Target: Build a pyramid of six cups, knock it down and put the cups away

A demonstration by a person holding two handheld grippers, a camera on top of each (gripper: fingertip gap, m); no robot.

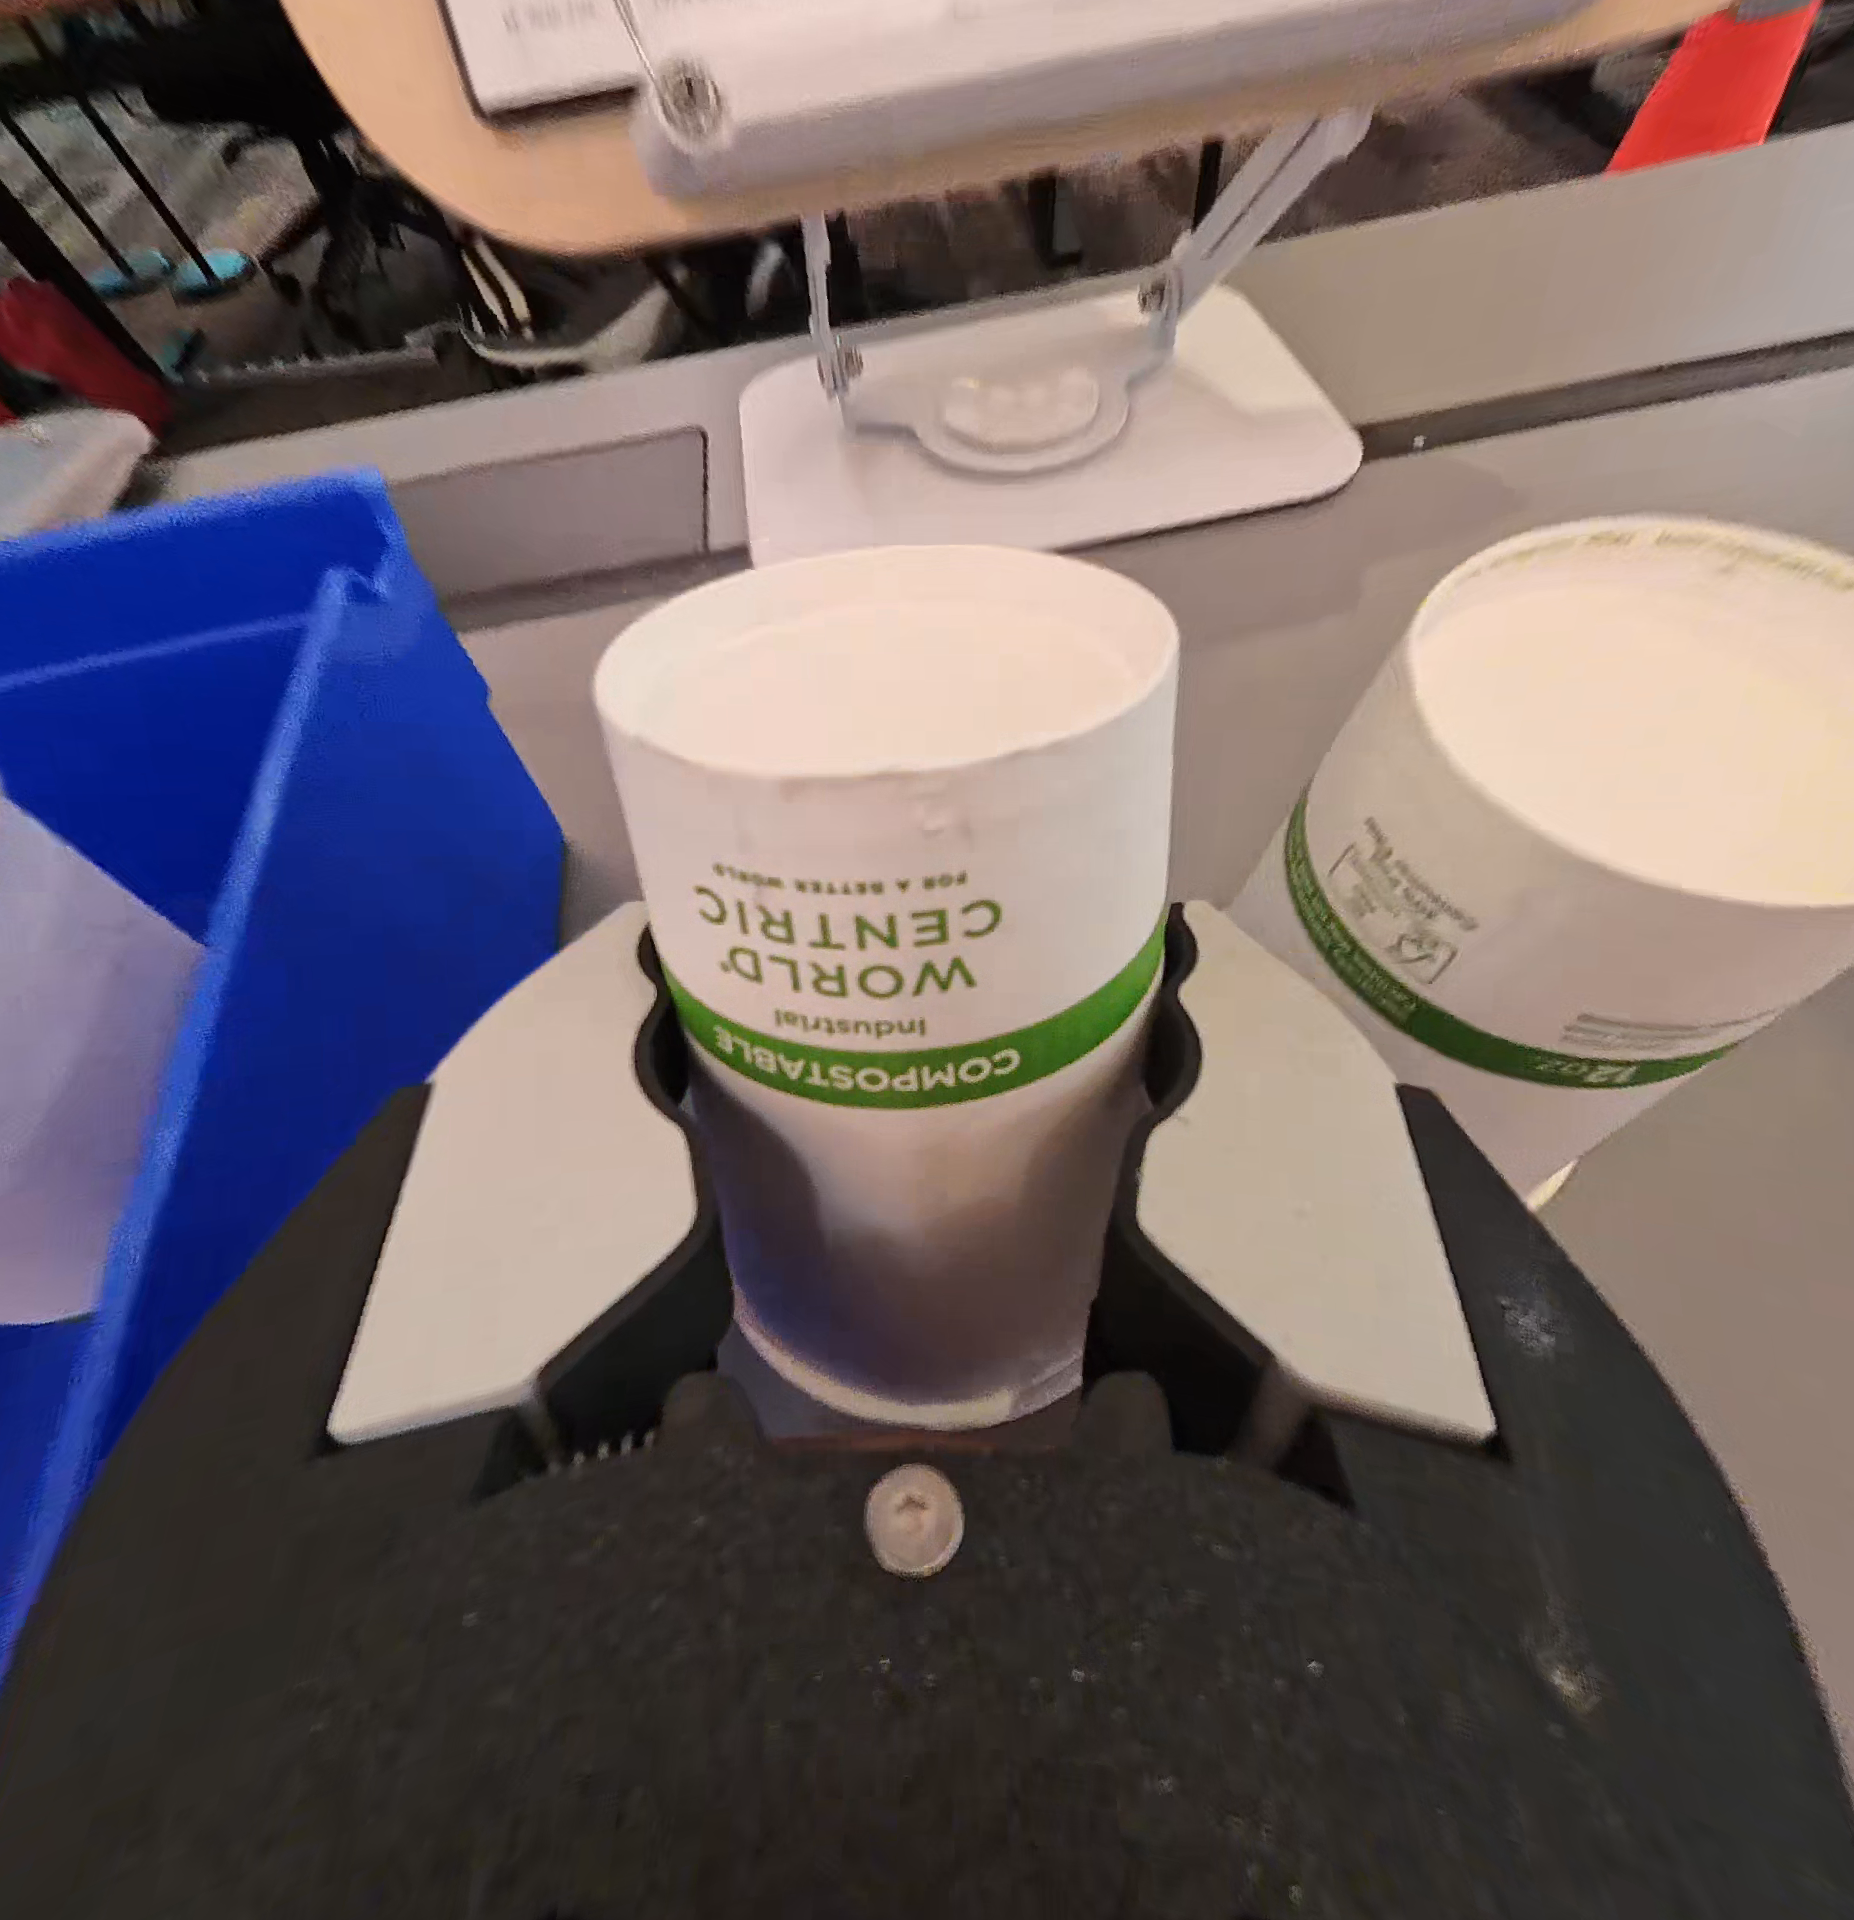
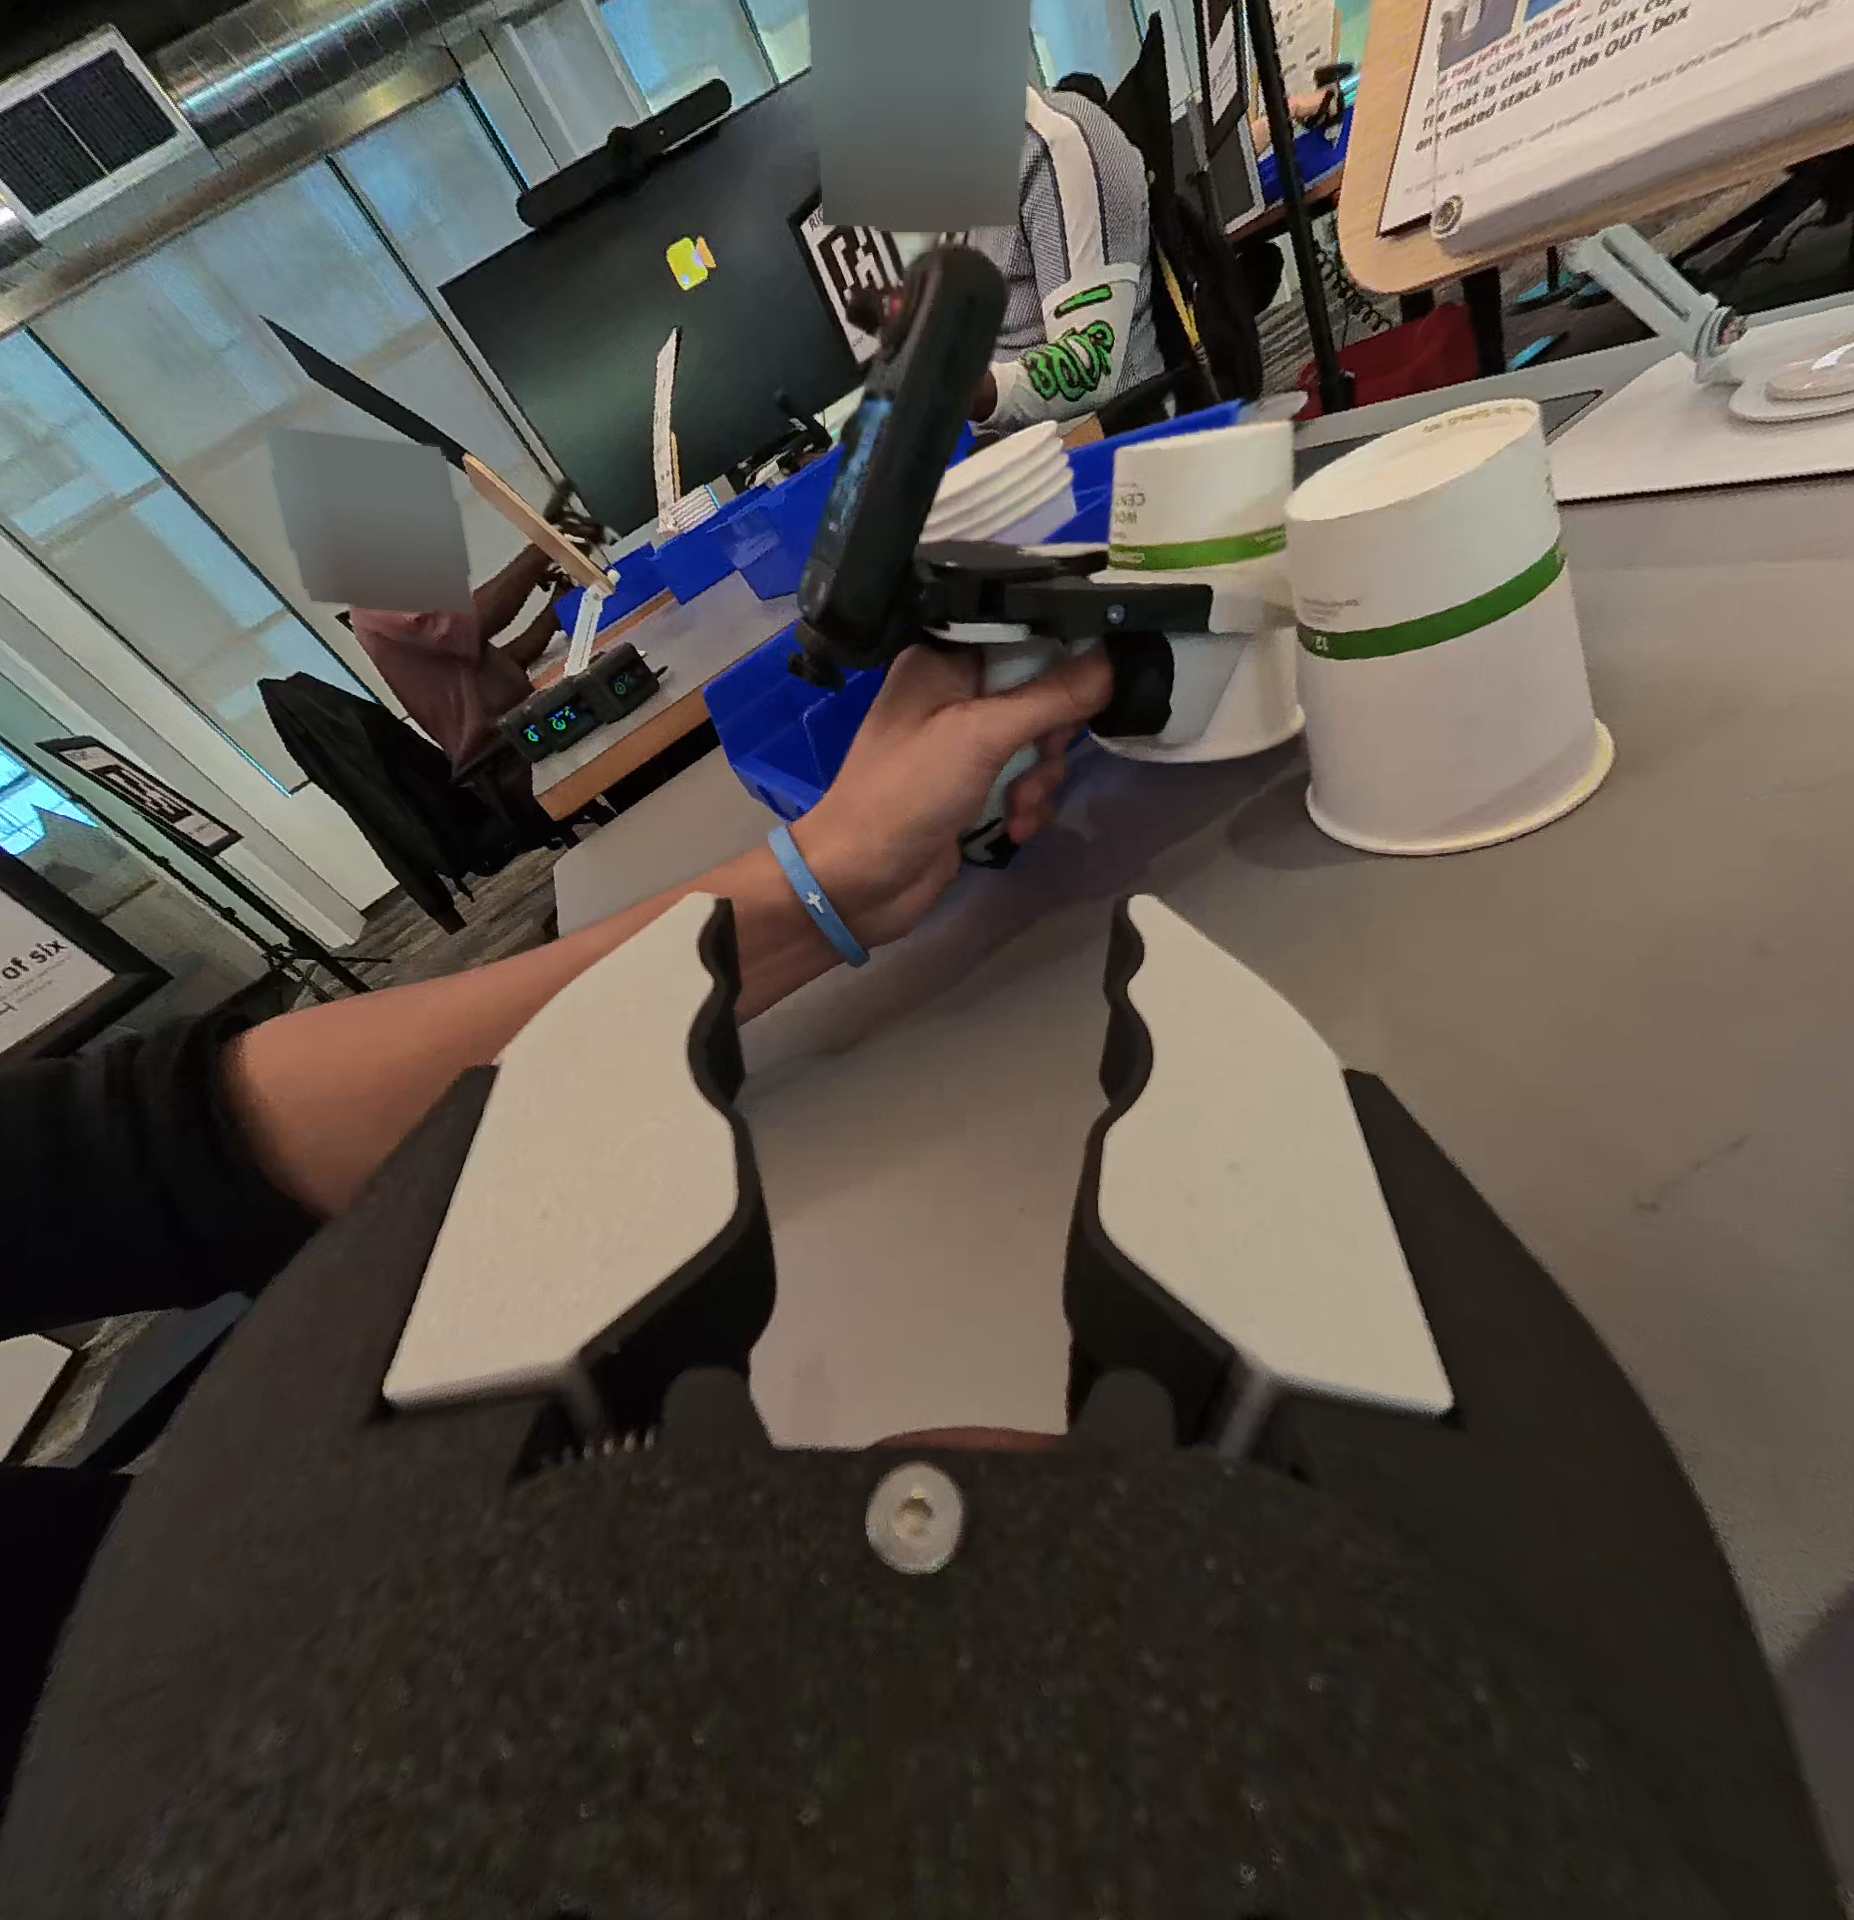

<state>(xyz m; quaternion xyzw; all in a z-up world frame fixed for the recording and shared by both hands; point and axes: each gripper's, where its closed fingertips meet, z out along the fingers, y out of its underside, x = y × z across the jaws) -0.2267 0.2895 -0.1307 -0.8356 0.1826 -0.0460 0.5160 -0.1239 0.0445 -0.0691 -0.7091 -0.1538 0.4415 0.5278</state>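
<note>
My left gripper (image 1: 912, 966) is shut on an upside-down white paper cup with a green band (image 1: 881, 790), its rim near the grey table. The same cup (image 2: 1198, 499) and the left gripper (image 2: 1229, 608) show in the right wrist view, beside a second upside-down cup (image 2: 1442, 634) standing on the table. That second cup (image 1: 1588, 831) stands just right of the held one in the left wrist view. My right gripper (image 2: 918, 977) is open and empty over the grey table (image 2: 1525, 1091), nearer than the cups. A nested stack of cups (image 2: 996, 488) stands in the blue bin.
A blue bin (image 1: 227, 790) stands left of the held cup. A white stand base (image 1: 1048, 426) with a tilted board sits behind the cups. A person's hand and forearm (image 2: 902, 790) hold the left gripper. Other people and tables are in the background.
</note>
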